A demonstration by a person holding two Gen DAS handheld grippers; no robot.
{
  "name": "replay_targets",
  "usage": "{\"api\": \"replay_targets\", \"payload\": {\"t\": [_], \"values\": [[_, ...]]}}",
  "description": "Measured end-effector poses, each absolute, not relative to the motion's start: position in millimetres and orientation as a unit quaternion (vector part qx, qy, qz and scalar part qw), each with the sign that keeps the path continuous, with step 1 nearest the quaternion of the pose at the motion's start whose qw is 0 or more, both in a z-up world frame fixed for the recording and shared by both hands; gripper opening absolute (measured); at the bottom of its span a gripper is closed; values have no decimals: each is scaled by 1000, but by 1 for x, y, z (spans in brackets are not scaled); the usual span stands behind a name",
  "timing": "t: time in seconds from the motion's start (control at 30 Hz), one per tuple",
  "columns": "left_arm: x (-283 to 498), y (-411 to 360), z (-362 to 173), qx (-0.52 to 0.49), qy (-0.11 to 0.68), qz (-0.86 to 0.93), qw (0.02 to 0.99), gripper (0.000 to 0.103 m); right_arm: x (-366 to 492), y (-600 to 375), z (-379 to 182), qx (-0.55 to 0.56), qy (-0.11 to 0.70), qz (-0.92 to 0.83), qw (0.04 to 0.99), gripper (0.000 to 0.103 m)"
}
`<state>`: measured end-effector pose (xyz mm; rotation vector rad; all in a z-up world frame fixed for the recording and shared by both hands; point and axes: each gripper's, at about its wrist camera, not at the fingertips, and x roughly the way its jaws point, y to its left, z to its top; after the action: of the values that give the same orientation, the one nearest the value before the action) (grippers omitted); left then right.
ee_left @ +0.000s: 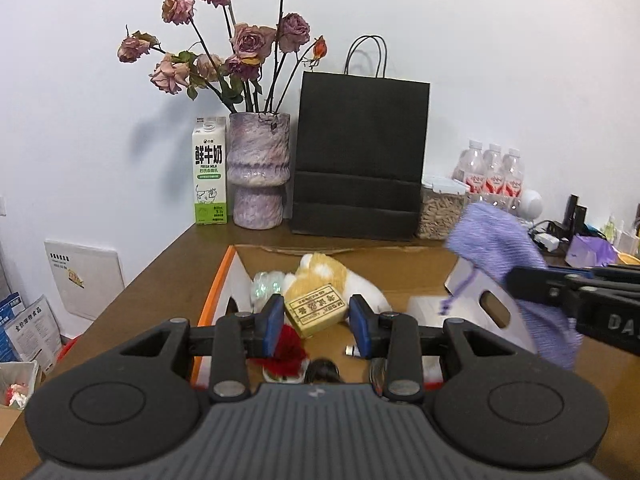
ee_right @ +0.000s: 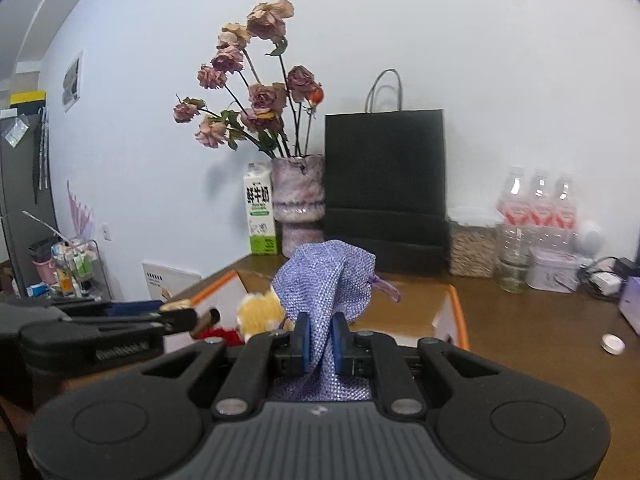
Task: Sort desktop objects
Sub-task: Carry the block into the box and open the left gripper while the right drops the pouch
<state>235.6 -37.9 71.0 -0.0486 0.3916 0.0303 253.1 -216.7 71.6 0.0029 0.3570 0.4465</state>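
My left gripper (ee_left: 316,312) is shut on a small tan box with printed lettering (ee_left: 315,310), held above an open cardboard box with an orange edge (ee_left: 218,280). Inside that cardboard box lie a yellow and white plush toy (ee_left: 324,270), a red fuzzy item (ee_left: 290,350) and a clear wrapped thing (ee_left: 266,284). My right gripper (ee_right: 320,342) is shut on a purple mesh pouch (ee_right: 326,276), which stands up from between the pads over the same cardboard box (ee_right: 454,304). In the left wrist view the right gripper enters from the right with the pouch (ee_left: 496,236) draped over it.
Along the back wall stand a milk carton (ee_left: 210,172), a vase of dried roses (ee_left: 260,168), a black paper bag (ee_left: 360,156), a jar of seeds (ee_left: 438,212) and water bottles (ee_left: 494,170). A small white lid (ee_right: 612,344) lies on the brown desk (ee_right: 532,320).
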Motion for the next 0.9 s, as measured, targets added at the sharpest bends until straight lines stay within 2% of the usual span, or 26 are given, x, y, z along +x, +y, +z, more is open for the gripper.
{"api": "replay_targets", "payload": {"t": [0.4, 0.67, 0.73, 0.77, 0.8, 0.87, 0.9], "values": [[297, -24, 37, -50, 216, 29, 975, 37, 329, -185, 31, 22, 225, 226, 947, 10], [301, -30, 14, -6, 232, 17, 973, 37, 341, -186, 4, 24, 256, 224, 940, 10], [299, -32, 14, 1, 226, 19, 974, 37, 339, -186, 3, 22, 255, 223, 941, 11], [298, -34, 14, 3, 225, 21, 974, 37, 338, -187, 3, 22, 254, 221, 941, 15], [296, -34, 14, 4, 223, 25, 975, 38, 337, -188, 3, 21, 253, 219, 942, 20], [292, -35, 17, 7, 211, 32, 977, 52, 333, -189, 4, 19, 249, 216, 944, 24], [288, -36, 19, 11, 200, 40, 979, 67, 331, -190, 5, 18, 248, 216, 944, 38]]}}
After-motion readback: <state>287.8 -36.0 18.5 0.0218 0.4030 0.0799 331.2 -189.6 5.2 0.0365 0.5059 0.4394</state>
